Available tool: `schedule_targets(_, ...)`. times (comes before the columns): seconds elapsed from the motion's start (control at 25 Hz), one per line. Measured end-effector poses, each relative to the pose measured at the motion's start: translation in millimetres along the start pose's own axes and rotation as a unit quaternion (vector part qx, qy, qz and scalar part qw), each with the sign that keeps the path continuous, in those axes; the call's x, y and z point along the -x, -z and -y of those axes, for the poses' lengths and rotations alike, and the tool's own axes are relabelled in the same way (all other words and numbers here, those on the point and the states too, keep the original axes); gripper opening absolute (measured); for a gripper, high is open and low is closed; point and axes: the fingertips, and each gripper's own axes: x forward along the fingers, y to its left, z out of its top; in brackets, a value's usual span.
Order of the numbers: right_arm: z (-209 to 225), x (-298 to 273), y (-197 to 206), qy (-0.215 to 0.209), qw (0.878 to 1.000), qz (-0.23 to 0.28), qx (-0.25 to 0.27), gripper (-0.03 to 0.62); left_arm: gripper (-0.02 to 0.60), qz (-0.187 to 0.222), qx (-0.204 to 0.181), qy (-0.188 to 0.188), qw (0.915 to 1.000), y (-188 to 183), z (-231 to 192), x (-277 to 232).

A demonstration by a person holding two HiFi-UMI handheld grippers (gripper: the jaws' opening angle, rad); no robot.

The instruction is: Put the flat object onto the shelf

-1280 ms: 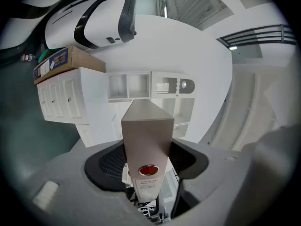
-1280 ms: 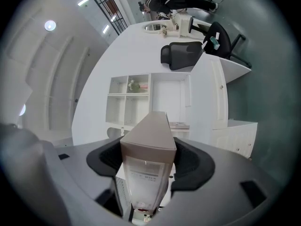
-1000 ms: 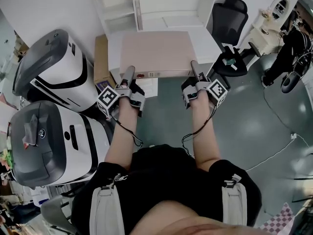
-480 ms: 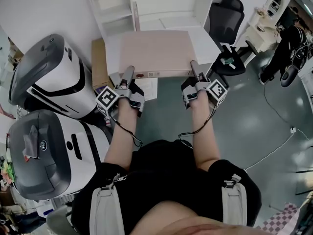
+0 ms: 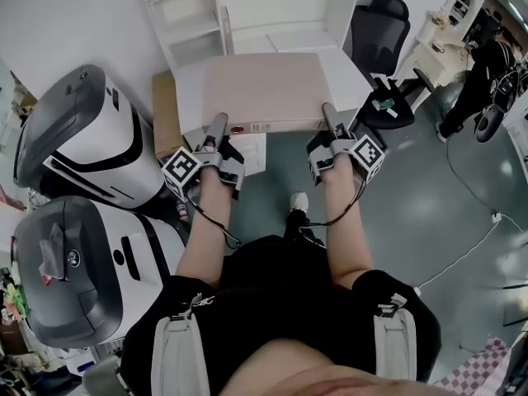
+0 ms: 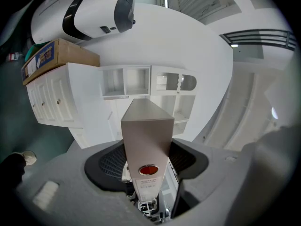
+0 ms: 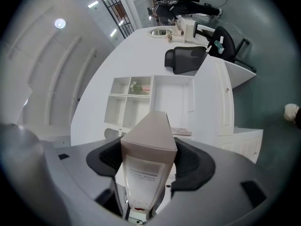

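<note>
Two white machines (image 5: pixel 91 134) and a cardboard box (image 5: pixel 165 106) are seen at the left. The flat box (image 5: pixel 262 89) is held level in front of the white shelf (image 5: pixel 247 7), not yet on it. Its near left corner is clamped by the left gripper (image 5: pixel 216 129) and its near right corner by the right gripper (image 5: pixel 328 118). A black chair (image 5: pixel 379 23) is seen at the right.
</note>
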Motion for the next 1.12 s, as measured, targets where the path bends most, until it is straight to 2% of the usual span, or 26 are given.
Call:
schedule_targets(0.32,23.1,-37.8,-26.4,-0.006,1.0,0.003,-0.004,0.301,0.284,-0.008,-0.012,0.003,0.9999,-5.9,-8.9,-47.9)
schedule_targets(0.56,35.6,-88.3,-57.2,-0.006,1.0,0.0,-0.008,0.301,0.284,-0.006,-0.014,-0.003,0.9999,-12.6,-18.5,-103.2)
schedule_targets(0.8,43.7,-144.9,-81.1,-0.015,1.0,-0.015,-0.006,0.301,0.284,0.006,-0.017,-0.005,0.9998,-26.2,-25.1,-154.3)
schedule_targets(1.12,60.6,-216.7,-128.7,-0.005,0.999,-0.035,-0.013,0.302,0.284,0.024,-0.012,-0.017,0.9995,-31.6,-32.1,-231.4)
